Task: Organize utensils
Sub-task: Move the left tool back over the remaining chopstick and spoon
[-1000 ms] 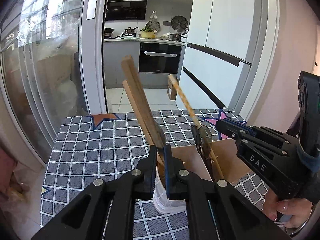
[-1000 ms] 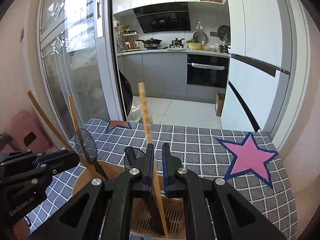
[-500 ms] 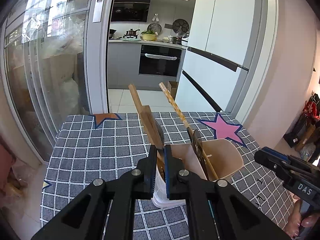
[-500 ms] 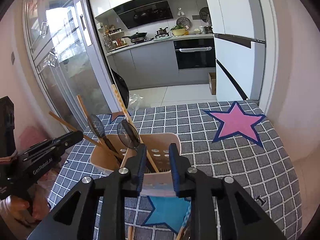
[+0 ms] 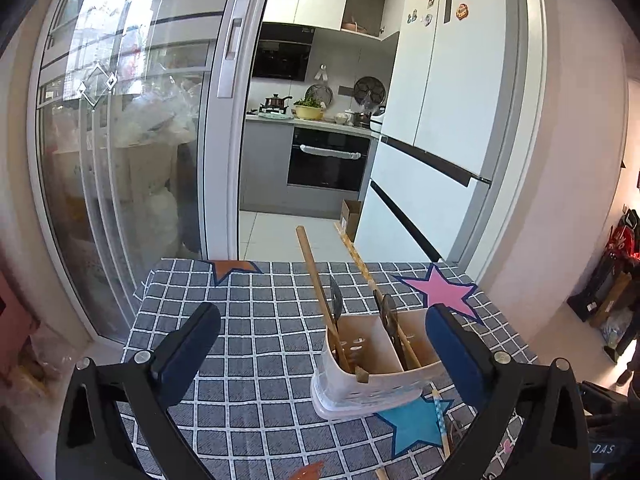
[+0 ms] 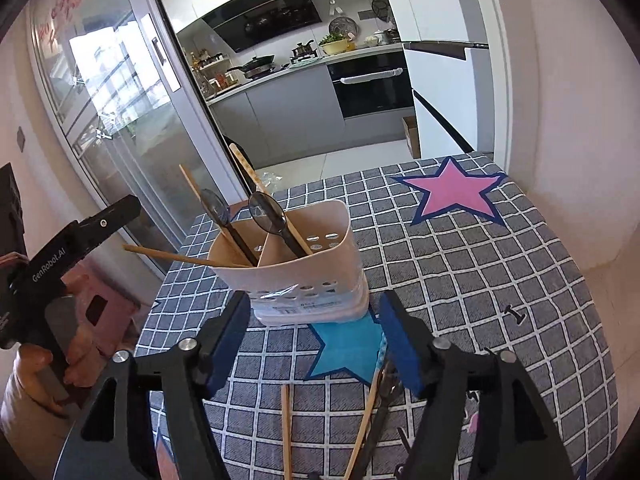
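Observation:
A white two-compartment utensil holder [image 5: 372,376] [image 6: 308,276] stands on the checked tablecloth [image 5: 260,340] [image 6: 480,280]. It holds wooden chopsticks [image 5: 320,296] [image 6: 180,258], a patterned stick [image 5: 362,268] [image 6: 248,172] and two dark spoons [image 5: 389,312] [image 6: 266,210]. My left gripper [image 5: 320,344] is open and empty, pulled back from the holder; it also shows at the left of the right wrist view [image 6: 120,208]. My right gripper [image 6: 312,340] is open and empty just before the holder. Loose chopsticks [image 6: 286,432] and a dark utensil [image 6: 380,412] lie on the cloth under it.
A pink star [image 6: 460,192] and a blue star [image 6: 348,348] are printed on the cloth. A glass sliding door [image 5: 120,180] stands to the left, a white fridge [image 5: 444,120] to the right. The table's far edge faces the kitchen.
Both grippers have opened and let go of the utensils, which now stand in the holder. Both have pulled back and up from the holder.

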